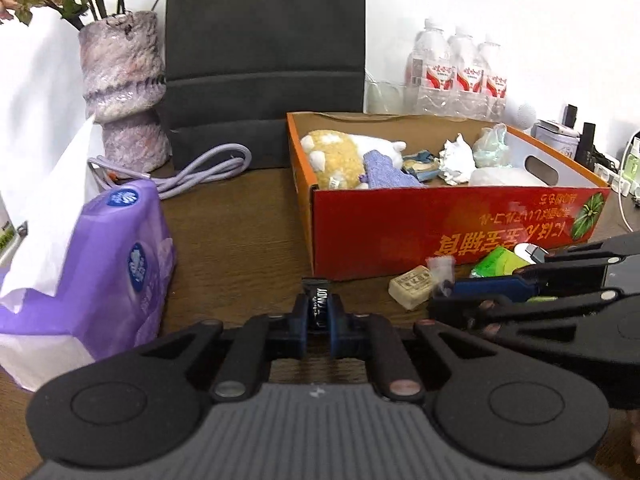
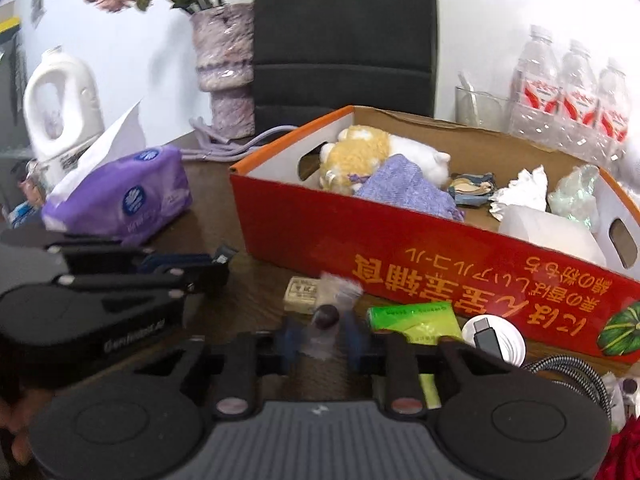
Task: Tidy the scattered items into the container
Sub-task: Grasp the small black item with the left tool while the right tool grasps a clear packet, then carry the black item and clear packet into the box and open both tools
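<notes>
The lower part of the black candy packet [image 1: 316, 304] was hidden between the pads of the left gripper [image 1: 319, 322], so only the word "CANDY" could be read. In the right wrist view the wrapped sweet [image 2: 326, 318] between the fingers of the right gripper [image 2: 324, 338] was blurred, and its clear wrapper could hardly be told from the table [image 2: 224, 220]. The print on the small beige block [image 1: 412, 286] was too small to read. The white jug [image 2: 60, 108] was partly covered by a tissue. The braided cable [image 2: 568, 368] was cut off by the picture's right edge.
</notes>
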A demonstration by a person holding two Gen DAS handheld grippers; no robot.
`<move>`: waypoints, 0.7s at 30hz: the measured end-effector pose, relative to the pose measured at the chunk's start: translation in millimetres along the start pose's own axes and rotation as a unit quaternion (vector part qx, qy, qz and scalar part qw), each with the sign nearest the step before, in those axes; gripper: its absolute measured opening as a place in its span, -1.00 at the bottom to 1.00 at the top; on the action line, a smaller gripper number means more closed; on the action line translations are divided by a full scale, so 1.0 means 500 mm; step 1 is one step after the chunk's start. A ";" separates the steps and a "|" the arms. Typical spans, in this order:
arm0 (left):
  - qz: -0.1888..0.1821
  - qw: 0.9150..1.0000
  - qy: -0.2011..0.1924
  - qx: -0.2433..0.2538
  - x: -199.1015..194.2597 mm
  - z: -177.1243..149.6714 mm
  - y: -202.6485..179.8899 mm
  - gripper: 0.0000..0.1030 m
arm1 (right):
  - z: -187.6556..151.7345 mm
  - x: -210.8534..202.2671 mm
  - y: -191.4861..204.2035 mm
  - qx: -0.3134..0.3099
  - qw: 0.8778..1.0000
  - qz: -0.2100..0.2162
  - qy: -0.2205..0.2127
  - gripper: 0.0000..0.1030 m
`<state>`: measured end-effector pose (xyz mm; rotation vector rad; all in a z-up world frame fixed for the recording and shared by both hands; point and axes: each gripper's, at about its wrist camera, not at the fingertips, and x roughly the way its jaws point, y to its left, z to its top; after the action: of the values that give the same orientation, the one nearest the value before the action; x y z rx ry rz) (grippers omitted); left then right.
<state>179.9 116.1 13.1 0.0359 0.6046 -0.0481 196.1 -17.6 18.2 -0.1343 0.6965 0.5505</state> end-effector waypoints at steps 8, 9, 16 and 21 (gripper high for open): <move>0.026 0.998 -0.061 0.000 -0.129 0.007 -0.043 -0.80 | -0.018 -0.146 0.002 -0.013 0.997 -0.030 -0.063 -0.76; 0.034 0.996 -0.077 0.000 -0.156 0.003 -0.058 -0.80 | -0.028 -0.176 0.000 -0.013 0.997 -0.037 -0.073 -0.76; 0.024 0.989 -0.148 -0.005 -0.340 -0.056 -0.187 -0.80 | -0.138 -0.353 -0.023 0.013 0.991 -0.070 -0.113 -0.76; 0.033 0.982 -0.186 -0.015 -0.439 -0.125 -0.261 -0.80 | -0.235 -0.456 -0.033 0.036 0.985 -0.068 -0.154 -0.76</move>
<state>-43.5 -3.8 83.9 0.0177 0.2294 0.0182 -6.7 -166.0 73.5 -0.0269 0.4026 0.4033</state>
